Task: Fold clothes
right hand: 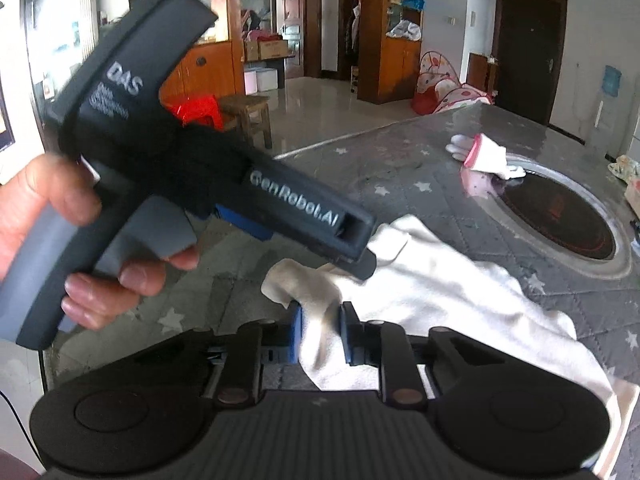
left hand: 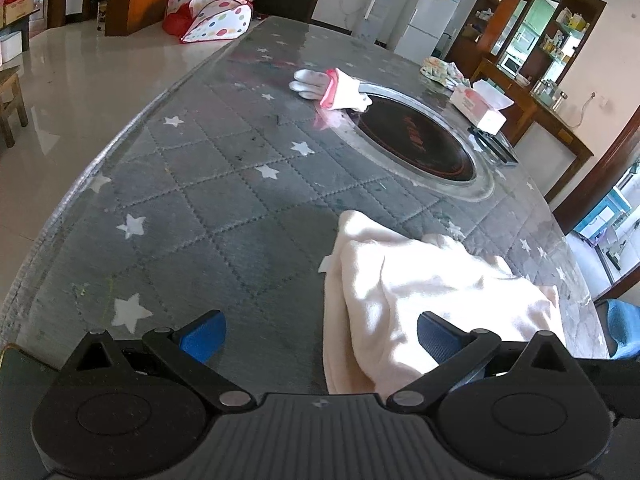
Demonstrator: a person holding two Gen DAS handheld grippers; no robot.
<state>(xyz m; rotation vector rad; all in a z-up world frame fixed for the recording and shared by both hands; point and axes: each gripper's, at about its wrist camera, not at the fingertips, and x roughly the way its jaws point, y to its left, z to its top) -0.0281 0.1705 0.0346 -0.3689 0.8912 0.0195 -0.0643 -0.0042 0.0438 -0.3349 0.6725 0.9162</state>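
1. Sunlit living room, quilted grey star-print table cover (left hand: 208,208) under a clear sheet: we work at the near edge of a round table with an inset induction hob (left hand: 416,140) at its middle.
2. Our cream garment (left hand: 424,292) lies crumpled near us, to the right in the left wrist view, well apart from a white-and-pink glove (left hand: 336,88) at the hob's far rim.
3. Our right gripper (right hand: 320,332) is pressed together on a bunched edge of the cream garment, its blue pads (right hand: 296,336) pinching the cloth between them.
4. Our left gripper (left hand: 320,336) is spread wide, nothing between its blue pads; the right-hand pad sits over the garment's near edge.
5. We judge the step in hand to be taking hold of a second edge. To do it well, we should close the left gripper on a single layer at a matching edge, then lift both evenly so the cloth spreads flat before any fold.
6. Only the right wrist view shows the left gripper from outside, with our bare left hand (right hand: 52,240) around its grey handle, hovering just above the garment.
7. Only the left wrist view shows the tissue box (left hand: 480,108) and white fridge (left hand: 432,16) at far right.
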